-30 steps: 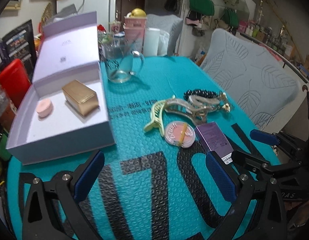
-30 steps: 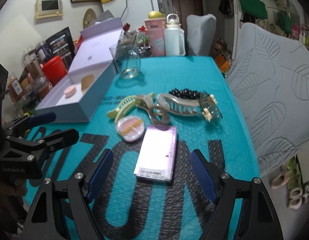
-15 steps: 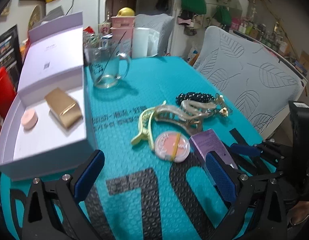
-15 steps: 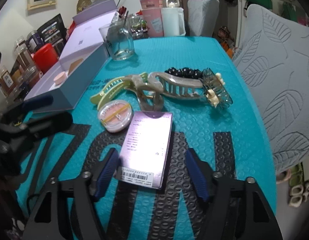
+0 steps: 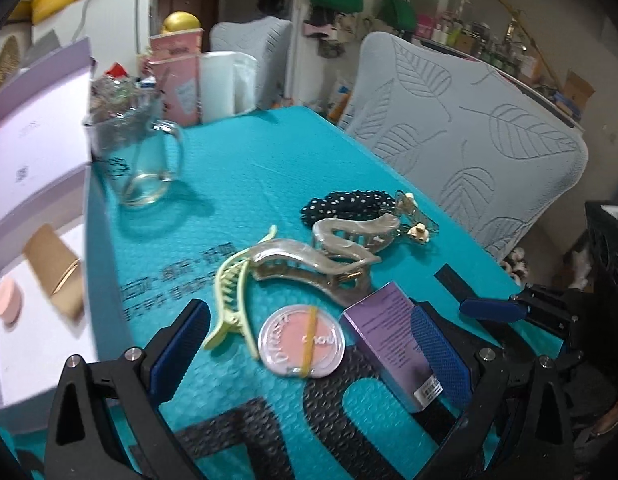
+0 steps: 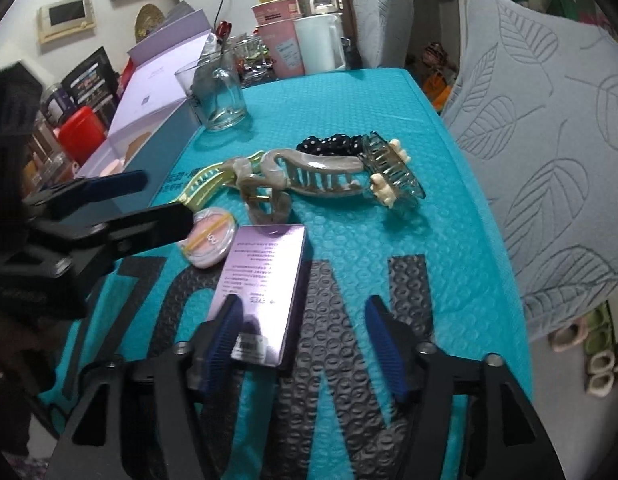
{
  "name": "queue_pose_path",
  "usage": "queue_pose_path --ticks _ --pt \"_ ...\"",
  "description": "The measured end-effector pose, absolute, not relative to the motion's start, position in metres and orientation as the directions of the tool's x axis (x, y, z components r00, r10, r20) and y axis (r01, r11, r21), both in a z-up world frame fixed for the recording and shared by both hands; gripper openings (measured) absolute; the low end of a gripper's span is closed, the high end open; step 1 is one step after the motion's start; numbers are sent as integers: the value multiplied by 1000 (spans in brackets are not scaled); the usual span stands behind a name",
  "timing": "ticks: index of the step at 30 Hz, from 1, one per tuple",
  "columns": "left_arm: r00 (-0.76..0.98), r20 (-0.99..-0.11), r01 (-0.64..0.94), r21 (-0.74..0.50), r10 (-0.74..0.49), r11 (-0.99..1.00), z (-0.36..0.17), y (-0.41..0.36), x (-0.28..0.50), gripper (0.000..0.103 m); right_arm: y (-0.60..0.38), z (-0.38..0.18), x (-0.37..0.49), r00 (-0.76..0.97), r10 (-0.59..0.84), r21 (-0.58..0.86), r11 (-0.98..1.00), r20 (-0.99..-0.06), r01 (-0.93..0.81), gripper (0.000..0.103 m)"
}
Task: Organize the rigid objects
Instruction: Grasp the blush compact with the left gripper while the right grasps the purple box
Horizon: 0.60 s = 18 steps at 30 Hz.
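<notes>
Purple box (image 6: 265, 276) between right gripper (image 6: 305, 340) jaws, nearer the left one.

Glossy purple box (image 6: 265, 276), bubble-textured mat (image 6: 349, 92)

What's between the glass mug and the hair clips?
Nothing: just bare teal mat between the glass mug and the hair clips, apart from printed lettering near the box. The right wrist view shows it best.

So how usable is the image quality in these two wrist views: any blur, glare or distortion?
Left wrist view: motion blur smears the open lilac box and glass mug; the round pink compact stays readable. Right wrist view: sharper, with glare washing out print on the purple box. Both show fisheye bending and dark corners.
</notes>
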<state>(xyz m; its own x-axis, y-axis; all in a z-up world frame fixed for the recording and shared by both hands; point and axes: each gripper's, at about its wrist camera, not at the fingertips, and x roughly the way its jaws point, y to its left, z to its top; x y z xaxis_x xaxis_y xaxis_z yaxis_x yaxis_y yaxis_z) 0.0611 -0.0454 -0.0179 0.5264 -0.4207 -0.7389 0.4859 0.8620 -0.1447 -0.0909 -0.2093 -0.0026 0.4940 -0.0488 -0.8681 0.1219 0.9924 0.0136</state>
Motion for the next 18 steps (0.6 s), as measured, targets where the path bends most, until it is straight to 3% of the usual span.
queue_pose_path --ticks 4,9,12,15,18 --pt "505 -748 519 -136 -431 844 -22 -51 72 86 -210 -3 -93 493 -60 3 992 -868 126 67" --pt "500 -741 591 -86 -448 802 -25 -60 73 85 -216 -3 -94 482 -67 5 989 -874 146 67" --pt "469 -762 621 -75 -447 780 -32 -64 77 75 -217 -3 -92 480 -58 15 989 -875 146 67" --pt "415 -790 627 -112 -452 771 -44 -63 83 61 -216 -4 -87 477 -46 21 991 -878 133 67" --pt "387 -790 615 -163 -476 771 -49 -56 88 58 -214 -4 -83 478 -43 17 993 -877 119 67"
